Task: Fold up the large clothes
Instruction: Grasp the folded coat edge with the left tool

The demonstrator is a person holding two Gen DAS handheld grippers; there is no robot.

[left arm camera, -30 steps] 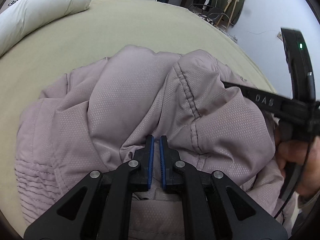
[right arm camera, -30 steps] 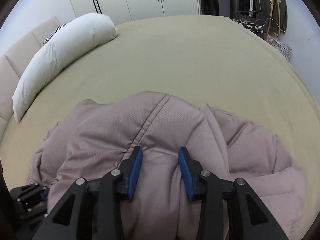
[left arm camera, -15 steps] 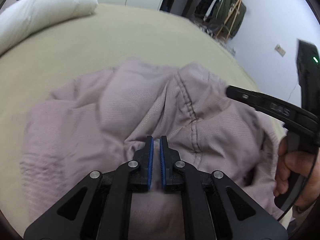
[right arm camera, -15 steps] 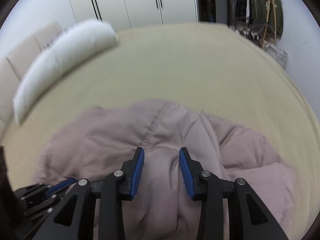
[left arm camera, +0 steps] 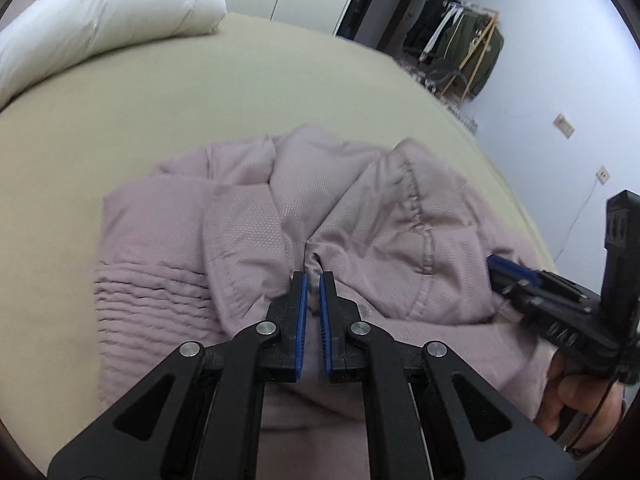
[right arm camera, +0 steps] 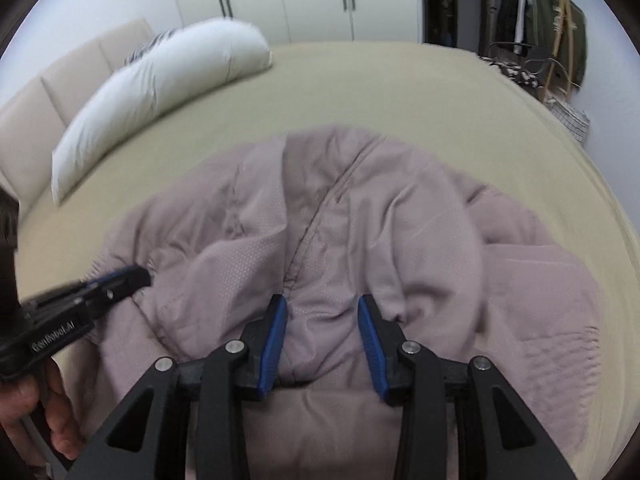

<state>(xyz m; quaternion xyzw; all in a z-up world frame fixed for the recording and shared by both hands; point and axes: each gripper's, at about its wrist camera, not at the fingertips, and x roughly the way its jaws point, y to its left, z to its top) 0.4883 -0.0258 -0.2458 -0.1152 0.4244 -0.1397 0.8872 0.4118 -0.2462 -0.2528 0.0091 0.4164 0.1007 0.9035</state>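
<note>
Your left gripper is pinched tight on a thin fold of the mauve jacket. Your right gripper is clamped around a thick bunch of the same jacket, cloth filling the gap between its pads. The jacket lies crumpled on the bed, lower centre of both frames, its near edge lifted at both grips.

Risks, as judged from here:
- The left grip holds only a small tuck of fabric; a sharp pull could slip it out and drop that side.
- The right bunch looks to gather several layers; if so, the fold drags inner cloth along and comes out lumpy.
- Uneven travel of your two hands would skew the fold line.

View differences: the left wrist view shows the ribbed hem at lower left and the right gripper at the right edge. The right wrist view shows the headboard at upper left, behind the pillow, and ribbing at lower right.
</note>
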